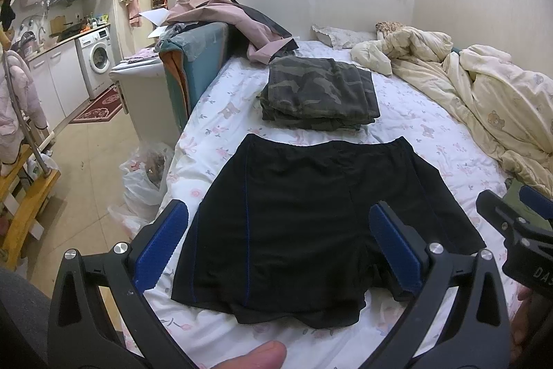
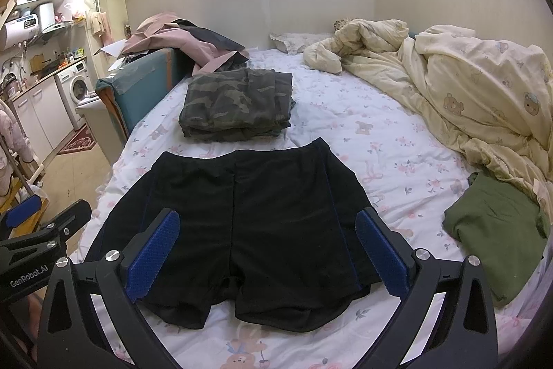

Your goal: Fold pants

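Black shorts with blue side stripes (image 1: 311, 217) (image 2: 242, 223) lie flat on the flowered bed sheet (image 1: 221, 113) (image 2: 380, 140), waistband away from me and leg openings toward me. My left gripper (image 1: 280, 223) hovers open above the shorts' near left part, nothing between its blue pads. My right gripper (image 2: 269, 230) also stands open over the shorts' lower half, holding nothing. In the left wrist view the right gripper (image 1: 518, 220) shows at the right edge; in the right wrist view the left gripper (image 2: 45, 227) shows at the left edge.
Folded camouflage pants (image 1: 318, 95) (image 2: 235, 102) sit beyond the shorts. A green garment (image 2: 497, 230) lies to the right, a crumpled cream duvet (image 2: 466, 85) behind it. Pink and dark clothes (image 1: 235, 19) hang over a teal box. A plastic bag (image 1: 145, 175) sits on the floor left of the bed.
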A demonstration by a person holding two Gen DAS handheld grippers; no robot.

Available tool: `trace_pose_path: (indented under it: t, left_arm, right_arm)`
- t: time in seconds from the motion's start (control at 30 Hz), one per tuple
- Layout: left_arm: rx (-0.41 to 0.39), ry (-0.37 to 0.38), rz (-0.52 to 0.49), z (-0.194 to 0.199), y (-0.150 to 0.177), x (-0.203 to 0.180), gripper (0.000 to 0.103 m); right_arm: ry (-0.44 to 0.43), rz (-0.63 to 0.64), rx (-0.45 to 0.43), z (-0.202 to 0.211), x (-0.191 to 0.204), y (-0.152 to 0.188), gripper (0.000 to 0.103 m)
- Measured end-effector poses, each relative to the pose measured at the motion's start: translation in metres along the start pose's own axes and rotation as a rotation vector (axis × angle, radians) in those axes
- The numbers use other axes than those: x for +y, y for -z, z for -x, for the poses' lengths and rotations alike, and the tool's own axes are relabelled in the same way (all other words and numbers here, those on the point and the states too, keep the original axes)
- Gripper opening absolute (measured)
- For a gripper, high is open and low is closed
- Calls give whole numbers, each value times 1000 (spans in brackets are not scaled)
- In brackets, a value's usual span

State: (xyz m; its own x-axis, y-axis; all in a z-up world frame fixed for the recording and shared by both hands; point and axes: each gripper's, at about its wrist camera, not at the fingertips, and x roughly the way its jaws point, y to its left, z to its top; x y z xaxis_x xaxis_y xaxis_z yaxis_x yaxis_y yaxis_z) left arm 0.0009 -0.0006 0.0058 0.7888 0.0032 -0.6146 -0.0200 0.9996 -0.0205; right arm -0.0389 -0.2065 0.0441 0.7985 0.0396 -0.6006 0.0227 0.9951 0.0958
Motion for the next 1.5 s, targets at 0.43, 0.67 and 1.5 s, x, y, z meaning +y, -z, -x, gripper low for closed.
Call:
trace_pose_path:
  t: [0.43,0.67,1.5]
  left_arm:
    - [-2,0,1,1,0,2,103]
    - [-2,0,0,1,0,2,103]
    - [-4,-1,1,1,0,5,103]
  right_arm:
    - [0,0,0,0,0,0,103]
    - [0,1,0,0,0,0,103]
    - [8,-24,-20,4,-4,-4,103]
